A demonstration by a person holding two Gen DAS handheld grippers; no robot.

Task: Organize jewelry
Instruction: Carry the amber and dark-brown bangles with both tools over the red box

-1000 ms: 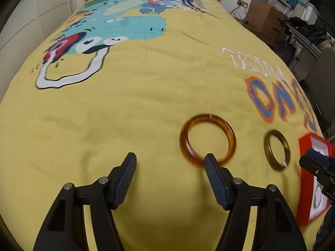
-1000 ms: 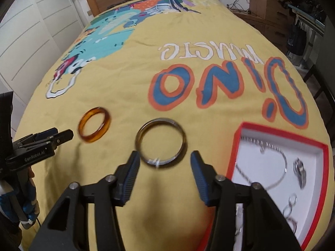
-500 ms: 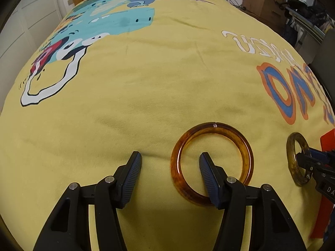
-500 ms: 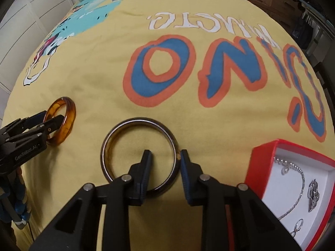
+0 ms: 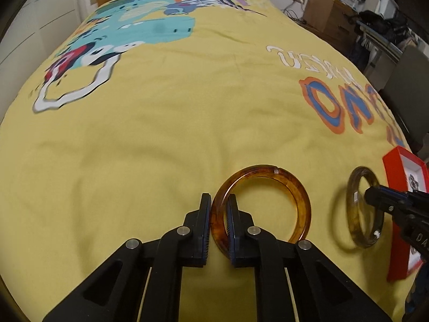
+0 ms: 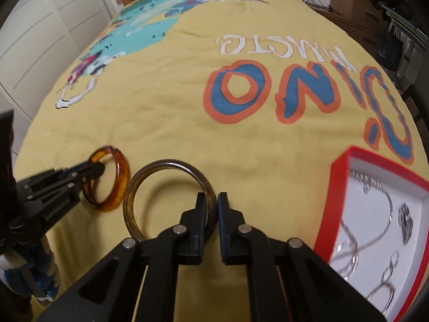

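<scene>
An amber bangle (image 5: 300, 196) lies low on the yellow bedspread (image 5: 161, 134). My left gripper (image 5: 218, 197) is closing on its near-left rim, one pad inside the ring and one outside, both pressing. To its right a dark olive-brown bangle (image 6: 166, 165) is pinched the same way at its near-right rim by my right gripper (image 6: 211, 196), whose jaws are also closing. In the left wrist view that dark bangle (image 5: 351, 214) stands tilted up with a shadow beside it. In the right wrist view the amber bangle (image 6: 122, 171) is tilted too, in the left gripper (image 6: 97, 167).
A red box (image 6: 332, 187) with a white lining sits at the right, holding a silver chain (image 6: 386, 196), a charm (image 6: 405, 214) and other small pieces. The bed's right edge runs close behind it, with furniture and boxes beyond. A wooden headboard stands far off.
Both grippers came down and closed, each onto the rim of its bangle. The bangles, flat before, now sit tilted in the pads.
</scene>
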